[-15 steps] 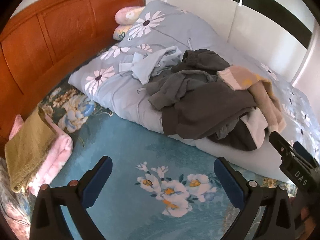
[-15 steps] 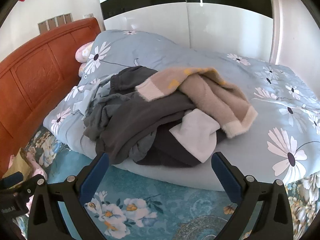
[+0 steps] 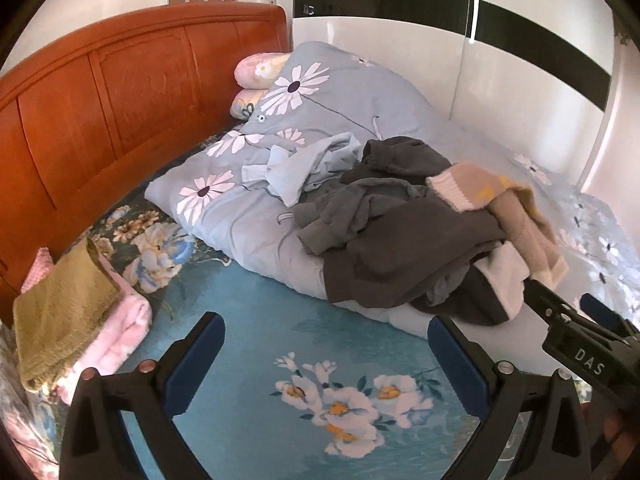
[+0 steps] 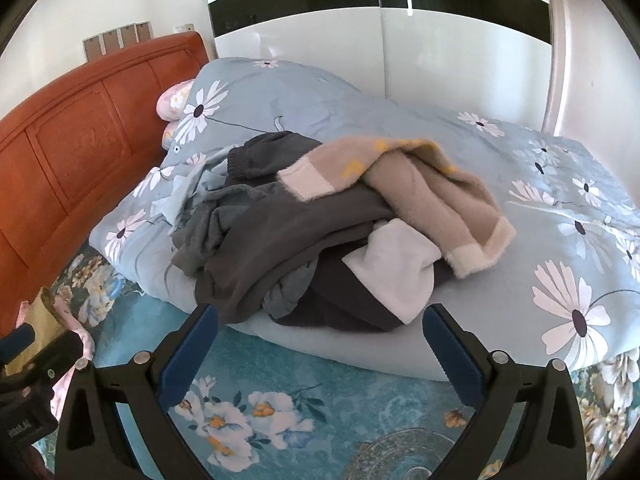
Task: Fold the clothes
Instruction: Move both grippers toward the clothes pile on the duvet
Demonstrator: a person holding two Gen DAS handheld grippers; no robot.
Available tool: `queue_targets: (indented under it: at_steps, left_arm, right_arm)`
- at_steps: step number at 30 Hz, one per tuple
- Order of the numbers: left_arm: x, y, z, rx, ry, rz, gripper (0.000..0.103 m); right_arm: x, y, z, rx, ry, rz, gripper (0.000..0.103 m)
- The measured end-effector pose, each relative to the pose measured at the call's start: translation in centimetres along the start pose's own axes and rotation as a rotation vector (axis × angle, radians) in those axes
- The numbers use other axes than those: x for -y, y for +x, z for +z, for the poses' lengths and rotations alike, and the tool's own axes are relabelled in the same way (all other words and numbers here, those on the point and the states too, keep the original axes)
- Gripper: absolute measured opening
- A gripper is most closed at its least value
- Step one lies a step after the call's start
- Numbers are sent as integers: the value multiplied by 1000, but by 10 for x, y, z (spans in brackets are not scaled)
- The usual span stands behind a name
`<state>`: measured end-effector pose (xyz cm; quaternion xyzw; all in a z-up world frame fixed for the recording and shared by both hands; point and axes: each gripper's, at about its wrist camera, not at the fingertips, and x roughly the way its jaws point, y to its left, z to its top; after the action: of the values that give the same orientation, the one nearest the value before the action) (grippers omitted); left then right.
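Observation:
A heap of unfolded clothes lies on a folded blue daisy quilt (image 3: pixel 256 216) (image 4: pixel 520 208). In it are a dark grey garment (image 3: pixel 420 236) (image 4: pixel 304 220), a beige knit with white cuffs (image 3: pixel 516 208) (image 4: pixel 424 188) and a pale blue shirt (image 3: pixel 296 172) (image 4: pixel 180 200). My left gripper (image 3: pixel 326 344) hovers open over the teal floral sheet (image 3: pixel 256 308), short of the heap and left of it. Directly in front of the heap my right gripper (image 4: pixel 320 332) is open and holds nothing. Each gripper's body shows at the edge of the other's view.
An orange wooden headboard (image 3: pixel 120 96) (image 4: pixel 72 152) runs along the left. Folded olive and pink towels (image 3: pixel 68 312) lie at the near left. Pink pillows (image 3: pixel 256 68) sit behind the quilt. A white wardrobe with a black band (image 4: pixel 400 40) stands behind the bed.
Both views have tilted upward a little, so more of the headboard and the wall shows. The clothes have not moved and both grippers are still open.

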<state>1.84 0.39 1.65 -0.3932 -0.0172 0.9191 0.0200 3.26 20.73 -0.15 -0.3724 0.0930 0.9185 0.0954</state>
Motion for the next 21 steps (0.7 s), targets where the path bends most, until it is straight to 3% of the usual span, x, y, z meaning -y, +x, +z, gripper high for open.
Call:
queue_targets:
  at_steps: [3, 14, 21]
  left_arm:
    - [-2, 0, -3, 5, -19, -22, 103]
    - [-18, 6, -18, 23, -113, 79, 103]
    - [-20, 12, -25, 4, -150, 79, 103]
  right_arm:
    - [1, 0, 0, 6, 4, 2, 102]
    - [8, 6, -7, -5, 1, -24, 102]
    - [12, 8, -9, 3, -3, -16, 102]
